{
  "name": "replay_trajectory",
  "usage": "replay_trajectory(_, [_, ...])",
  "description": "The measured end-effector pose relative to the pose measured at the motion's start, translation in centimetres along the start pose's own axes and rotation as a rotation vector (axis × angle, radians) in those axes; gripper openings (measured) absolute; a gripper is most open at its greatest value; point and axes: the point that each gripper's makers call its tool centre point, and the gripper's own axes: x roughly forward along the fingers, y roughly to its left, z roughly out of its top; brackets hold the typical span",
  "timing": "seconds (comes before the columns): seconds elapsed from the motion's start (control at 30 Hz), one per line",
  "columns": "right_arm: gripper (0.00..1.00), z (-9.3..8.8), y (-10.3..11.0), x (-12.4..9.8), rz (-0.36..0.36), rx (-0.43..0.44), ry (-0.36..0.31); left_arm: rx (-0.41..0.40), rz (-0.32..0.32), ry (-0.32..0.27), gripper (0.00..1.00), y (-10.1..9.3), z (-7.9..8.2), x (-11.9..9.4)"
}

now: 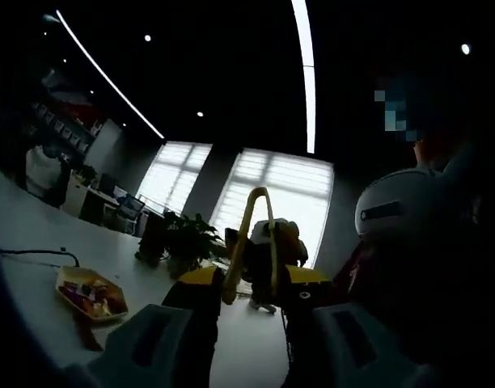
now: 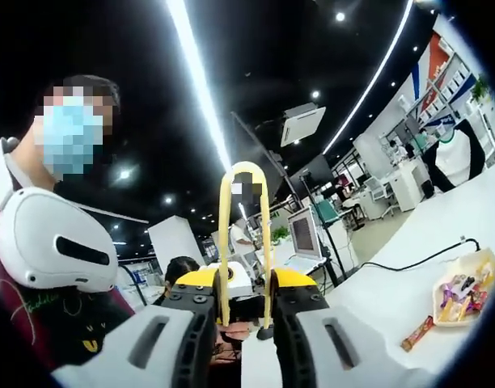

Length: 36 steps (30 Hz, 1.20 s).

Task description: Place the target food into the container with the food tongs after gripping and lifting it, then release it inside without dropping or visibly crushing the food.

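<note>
Yellow food tongs [image 1: 260, 212] stand upright between my left gripper's [image 1: 255, 283] jaws, loop end up, both arms pressed by the yellow-black tips. In the right gripper view, yellow tongs [image 2: 225, 242] rise the same way from my right gripper [image 2: 245, 311], whose jaws hug both arms. A grey and yellow shape [image 1: 281, 236] sits just behind the tongs in the left gripper view; what it is I cannot tell. The yellow tray of colourful wrapped food [image 1: 90, 293] lies on the white table, far from both grippers, at the right edge [image 2: 464, 291] in the right gripper view.
A wrapped snack bar [image 2: 417, 332] lies beside the tray. A black cable [image 2: 417, 260] runs across the white table [image 2: 377, 303]. A potted plant [image 1: 187, 238] stands at the table's far end. A person wearing a white headset [image 2: 53, 238] is close by.
</note>
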Motion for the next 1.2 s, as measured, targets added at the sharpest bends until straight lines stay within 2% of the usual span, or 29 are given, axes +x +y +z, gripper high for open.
replay_trajectory(0.03, [0.21,-0.1,-0.8,0.0,-0.036,-0.01,-0.007,0.009,0.054,0.008,0.35,0.9,0.0,-0.7])
replay_trajectory(0.1, [0.21,0.1,-2.2,0.0,-0.107,-0.027,-0.035,0.016,0.12,0.009,0.42,2.1,0.4,-1.8])
replay_trajectory(0.13, [0.21,0.3,-3.2,-0.1,-0.157,-0.047,-0.05,0.025,0.147,-0.008,0.43,2.5,0.9,-2.6])
replay_trajectory(0.17, [0.21,0.3,-3.7,-0.1,-0.177,-0.053,-0.053,0.024,0.154,-0.014,0.42,2.6,1.0,-3.0])
replay_trajectory(0.2, [0.21,-0.2,-5.7,-0.5,-0.28,-0.074,-0.038,0.016,0.169,-0.025,0.42,2.8,1.5,-4.0])
replay_trajectory(0.23, [0.21,-0.4,-6.9,-0.7,-0.341,-0.086,-0.038,0.016,0.19,-0.033,0.41,3.2,1.8,-4.6])
replay_trajectory(0.27, [0.21,-0.6,-7.9,-1.0,-0.388,-0.096,-0.033,0.027,0.243,-0.042,0.41,4.0,2.2,-5.8])
replay_trajectory(0.3, [0.22,-1.1,-9.7,-1.5,-0.467,-0.106,-0.04,0.035,0.275,-0.046,0.41,4.4,2.4,-6.6])
replay_trajectory(0.37, [0.22,-1.5,-11.1,-1.9,-0.524,-0.094,-0.058,0.05,0.356,-0.052,0.41,5.5,2.9,-8.7])
replay_trajectory(0.43, [0.22,-1.8,-12.1,-2.2,-0.566,-0.059,-0.075,0.06,0.412,-0.056,0.41,6.0,3.3,-10.0])
replay_trajectory(0.47, [0.22,-1.7,-12.8,-2.5,-0.609,-0.053,-0.098,0.093,0.453,-0.036,0.41,6.3,3.4,-10.8])
replay_trajectory(0.53, [0.22,-2.0,-13.4,-2.8,-0.637,-0.08,-0.093,0.151,0.514,0.009,0.41,6.9,3.4,-11.9])
replay_trajectory(0.6, [0.22,-2.2,-14.4,-3.3,-0.706,-0.105,-0.092,0.236,0.594,0.114,0.41,7.9,3.1,-13.1])
replay_trajectory(0.7, [0.22,-2.5,-15.2,-3.4,-0.762,-0.102,-0.1,0.313,0.618,0.204,0.43,8.9,2.9,-13.7])
replay_trajectory(0.73, [0.22,-2.5,-15.8,-3.7,-0.812,-0.118,-0.109,0.347,0.622,0.259,0.44,9.7,2.5,-14.1])
replay_trajectory(0.8, [0.22,-2.4,-16.1,-3.6,-0.853,-0.152,-0.124,0.462,0.658,0.345,0.43,11.5,2.4,-15.2])
replay_trajectory(0.83, [0.22,-2.4,-16.4,-3.9,-0.92,-0.169,-0.14,0.445,0.666,0.343,0.43,12.2,2.4,-15.4])
replay_trajectory(0.87, [0.22,-2.2,-16.6,-4.1,-0.967,-0.204,-0.148,0.419,0.672,0.316,0.43,12.8,2.8,-15.5])
replay_trajectory(0.9, [0.22,-2.1,-16.3,-3.6,-0.976,-0.258,-0.161,0.389,0.674,0.251,0.44,13.4,3.9,-15.5])
replay_trajectory(0.93, [0.22,-2.3,-16.3,-3.3,-0.994,-0.272,-0.17,0.39,0.669,0.249,0.44,13.7,4.2,-15.6])
replay_trajectory(1.0, [0.22,-3.1,-17.0,-3.1,-1.059,-0.3,-0.149,0.405,0.71,0.283,0.44,15.3,4.6,-16.6])
replay_trajectory(1.07, [0.22,-3.5,-17.4,-2.9,-1.109,-0.294,-0.167,0.392,0.695,0.32,0.46,16.3,4.3,-17.1])
replay_trajectory(1.13, [0.22,-4.0,-18.0,-2.7,-1.165,-0.244,-0.208,0.433,0.674,0.373,0.48,17.1,4.0,-17.7])
replay_trajectory(1.2, [0.22,-4.2,-18.2,-2.2,-1.18,-0.273,-0.199,0.44,0.664,0.389,0.48,17.6,4.0,-18.1])
